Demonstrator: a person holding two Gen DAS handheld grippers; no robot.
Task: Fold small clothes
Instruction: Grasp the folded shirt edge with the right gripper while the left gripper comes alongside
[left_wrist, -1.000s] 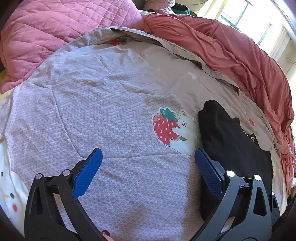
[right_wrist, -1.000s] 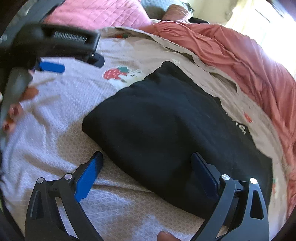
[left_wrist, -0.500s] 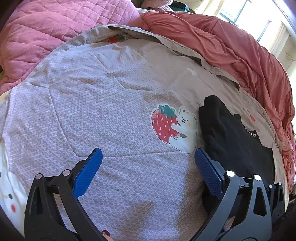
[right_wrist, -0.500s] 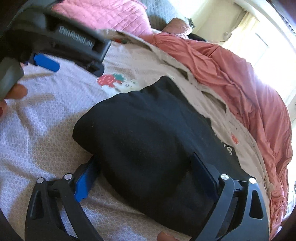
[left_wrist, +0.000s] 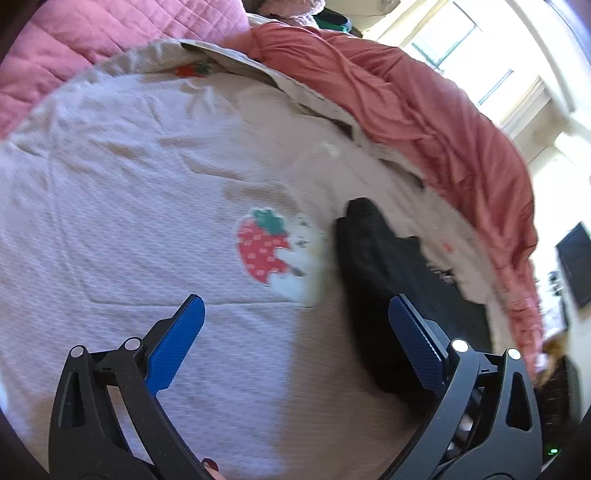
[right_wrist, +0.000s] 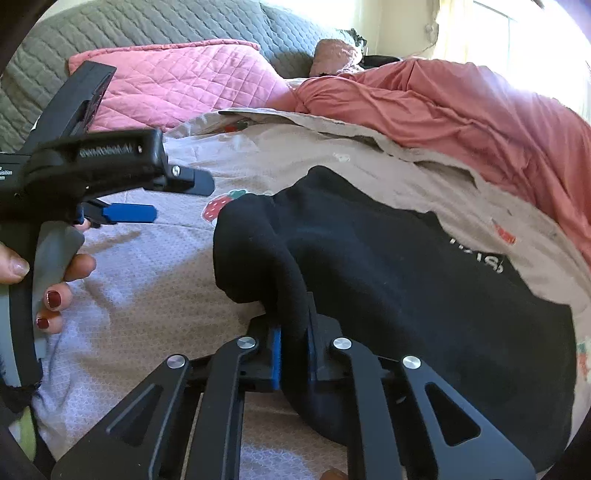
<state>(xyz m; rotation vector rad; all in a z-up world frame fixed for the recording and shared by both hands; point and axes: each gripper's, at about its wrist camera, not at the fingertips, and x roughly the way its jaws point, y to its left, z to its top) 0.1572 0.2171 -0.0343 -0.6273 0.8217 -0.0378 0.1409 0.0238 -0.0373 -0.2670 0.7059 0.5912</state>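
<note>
A folded black garment (right_wrist: 406, 280) with white lettering lies on the pale patterned bed cover (right_wrist: 147, 295). My right gripper (right_wrist: 293, 332) is shut on the garment's near left edge, and the cloth bunches up between the blue pads. In the left wrist view the same garment (left_wrist: 384, 266) lies to the right, beside a strawberry-and-bear print (left_wrist: 273, 254). My left gripper (left_wrist: 295, 325) is open and empty above the bed cover, left of the garment. It also shows in the right wrist view (right_wrist: 129, 213), held by a hand.
A pink quilted pillow (right_wrist: 177, 88) and a grey quilted headboard (right_wrist: 110, 33) are at the back. A salmon-red blanket (right_wrist: 461, 118) is bunched along the right side of the bed. A bright window (left_wrist: 461, 48) is beyond it.
My right gripper has closed on the black garment's edge and lifted it a little. My left gripper stays open and has shifted slightly.
</note>
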